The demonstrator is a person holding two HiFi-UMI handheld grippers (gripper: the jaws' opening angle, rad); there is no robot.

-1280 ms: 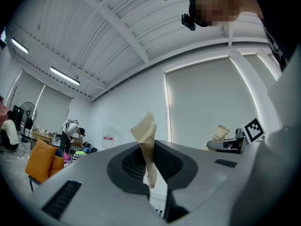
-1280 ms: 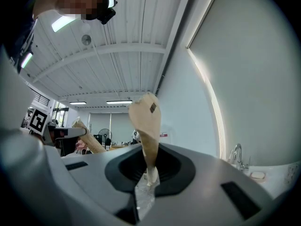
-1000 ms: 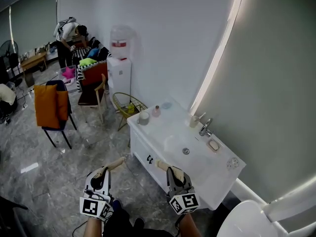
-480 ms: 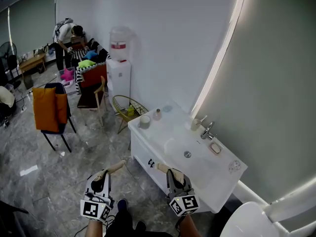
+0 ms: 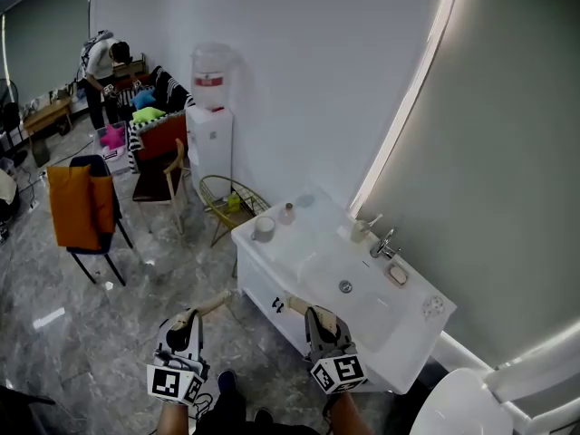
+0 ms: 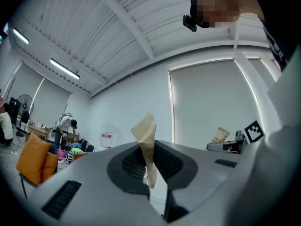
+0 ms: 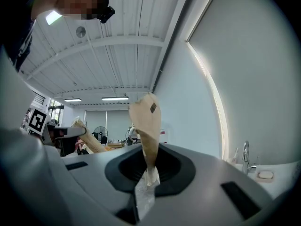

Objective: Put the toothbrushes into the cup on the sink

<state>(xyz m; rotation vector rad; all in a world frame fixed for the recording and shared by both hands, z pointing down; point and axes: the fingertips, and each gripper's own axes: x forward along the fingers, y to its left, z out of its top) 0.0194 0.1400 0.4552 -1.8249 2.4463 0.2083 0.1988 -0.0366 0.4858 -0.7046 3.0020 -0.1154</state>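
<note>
Tan paper-wrapped toothbrush (image 6: 146,138) sat clamped in left tool (image 6: 149,167), tapered second toothbrush (image 7: 146,126) was pinched in right tool (image 7: 146,171), glossy white sink (image 5: 390,329) ahead.

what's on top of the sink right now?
Cup and small bottle at the far-left end, faucet and soap dish by the wall. Cup's inside too small to see.

Carrying surface: white rectangular washbasin table (image 5: 313,238) against the wall, on grey marbled floor (image 5: 109,315). On top: white cylindrical cup (image 5: 264,228) at the left corner, small pink bottle (image 5: 288,213) near it, chrome tap (image 5: 384,243), and beige soap dish (image 5: 396,274) beside the tap.
</note>
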